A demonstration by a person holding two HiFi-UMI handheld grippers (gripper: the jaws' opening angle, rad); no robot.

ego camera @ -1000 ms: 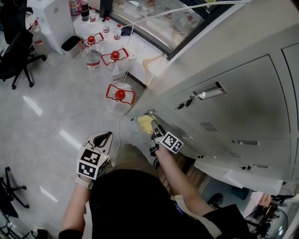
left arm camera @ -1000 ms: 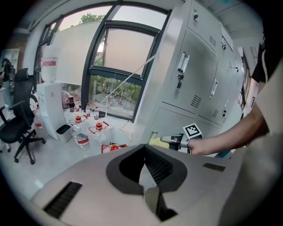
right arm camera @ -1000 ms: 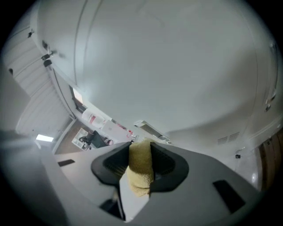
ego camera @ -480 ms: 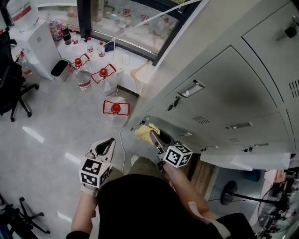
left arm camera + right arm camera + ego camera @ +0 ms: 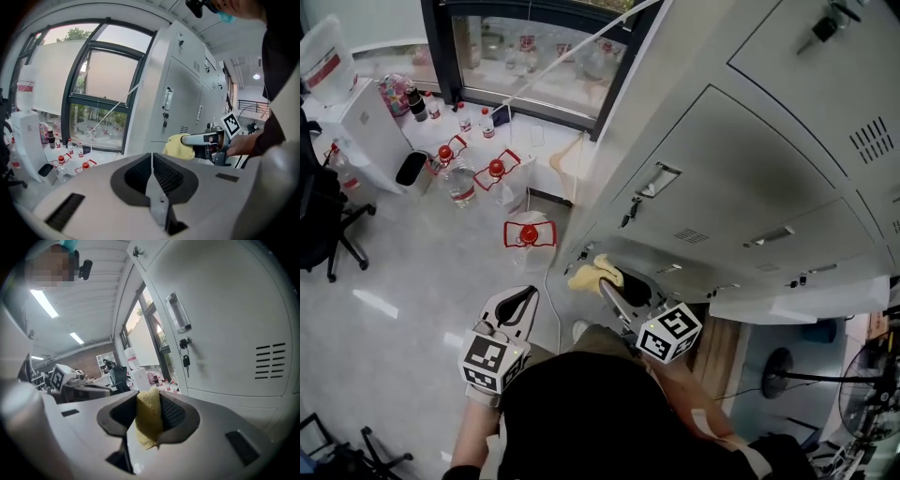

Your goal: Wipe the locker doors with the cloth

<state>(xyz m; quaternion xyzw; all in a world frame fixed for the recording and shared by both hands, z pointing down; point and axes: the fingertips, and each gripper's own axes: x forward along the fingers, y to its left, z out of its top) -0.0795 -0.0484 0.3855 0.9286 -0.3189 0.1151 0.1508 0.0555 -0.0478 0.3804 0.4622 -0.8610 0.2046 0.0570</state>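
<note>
From the head view, the bank of grey locker doors (image 5: 750, 178) fills the right half of the frame. The right gripper (image 5: 605, 283) is at lower centre, with the yellow cloth (image 5: 592, 274) bunched at its tip just beside the lowest door's left edge; I can't tell from here whether it touches. The left gripper (image 5: 517, 300) hangs lower left over the pale floor (image 5: 412, 281), away from the lockers. Red-handled water bottles (image 5: 528, 234) stand on the floor at centre left, with a small bin (image 5: 411, 169) beyond them, an office chair (image 5: 319, 225) at the far left edge and a fan (image 5: 778, 370) at lower right.

In the left gripper view, that tool's (image 5: 152, 161) jaws are closed together with nothing between them. Centre right, the other gripper (image 5: 206, 139) carries the cloth (image 5: 179, 144) in front of the lockers (image 5: 183, 93); a window (image 5: 98, 93) fills the left.

Only the right gripper view shows its (image 5: 148, 413) jaws clamped on the cloth (image 5: 148, 420). It also shows a door (image 5: 225, 310) with a handle (image 5: 178, 312), a hanging key (image 5: 186, 361) and vent slots (image 5: 269, 361) at upper right.
</note>
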